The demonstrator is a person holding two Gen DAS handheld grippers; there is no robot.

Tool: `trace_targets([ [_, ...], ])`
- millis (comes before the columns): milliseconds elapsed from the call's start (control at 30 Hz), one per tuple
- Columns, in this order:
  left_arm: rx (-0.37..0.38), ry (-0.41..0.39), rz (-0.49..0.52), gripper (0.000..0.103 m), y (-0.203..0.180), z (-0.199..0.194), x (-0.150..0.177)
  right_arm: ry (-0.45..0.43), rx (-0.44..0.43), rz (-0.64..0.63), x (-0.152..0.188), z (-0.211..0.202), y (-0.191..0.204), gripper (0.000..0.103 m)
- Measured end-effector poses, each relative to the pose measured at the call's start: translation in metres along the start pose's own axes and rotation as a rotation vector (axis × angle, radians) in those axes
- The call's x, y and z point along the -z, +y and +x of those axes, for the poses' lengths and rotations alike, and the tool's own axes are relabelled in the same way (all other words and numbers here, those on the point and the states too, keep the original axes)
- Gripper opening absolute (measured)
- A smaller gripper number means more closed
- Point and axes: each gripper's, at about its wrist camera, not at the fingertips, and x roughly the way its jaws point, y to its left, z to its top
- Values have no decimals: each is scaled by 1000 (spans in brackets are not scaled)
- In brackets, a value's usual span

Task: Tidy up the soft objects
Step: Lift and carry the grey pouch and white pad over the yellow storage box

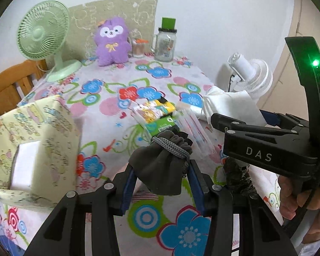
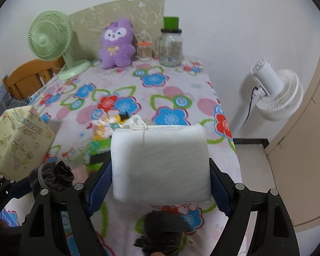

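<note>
Two soft things are up off the flowered tablecloth (image 2: 177, 98), one in each tool. The left gripper (image 1: 162, 181) pinches a dark grey drawstring pouch (image 1: 160, 168) between its blue pads; the cloth is bunched and wrinkled, cinched at the neck by a grey braided cord (image 1: 172, 149), with the ruffled mouth pointing toward 1 o'clock. The right gripper (image 2: 161, 181) has its jaws spread wide and pressed against the two sides of a white packet (image 2: 160, 164), a puffy rectangular block in thin dimpled plastic, knotted into a small white tuft at its 12 o'clock edge. In the left view that packet sits at 3 o'clock from the pouch. Another crumpled dark cloth (image 2: 162, 232) lies on the table at 6 o'clock, below the packet. Snack packets (image 1: 155, 113) lie mid-table at 12 o'clock from the pouch, a pale yellow patterned box (image 1: 32, 140) stands at 9 o'clock, and a purple plush toy (image 1: 112, 42) sits far back.
</note>
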Motion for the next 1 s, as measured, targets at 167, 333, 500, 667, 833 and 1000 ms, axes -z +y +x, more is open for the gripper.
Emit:
trace_targets([
  [167,-8,-41,-16,48,11,-20,0,-33,-8,-24,-7,-18,17,85],
  [333,-16,-83,-26,48,21,-39,-1,-63,-22,-40,-13,-33,33,85],
  [500,-29,-118,-43,48,34,-54,-4,-93,-38,-61,-22,-46,50,85],
  [667,-70,-157,-61,49,52,-69,-7,-125,-67,-95,-33,-56,73,85],
  [833,-112,-192,-93,49,76,-81,-10,-140,-99,-137,-44,-58,102,85],
  [1000,-147,-206,-116,49,99,-88,-11,-150,-138,-174,-51,-58,131,85],
])
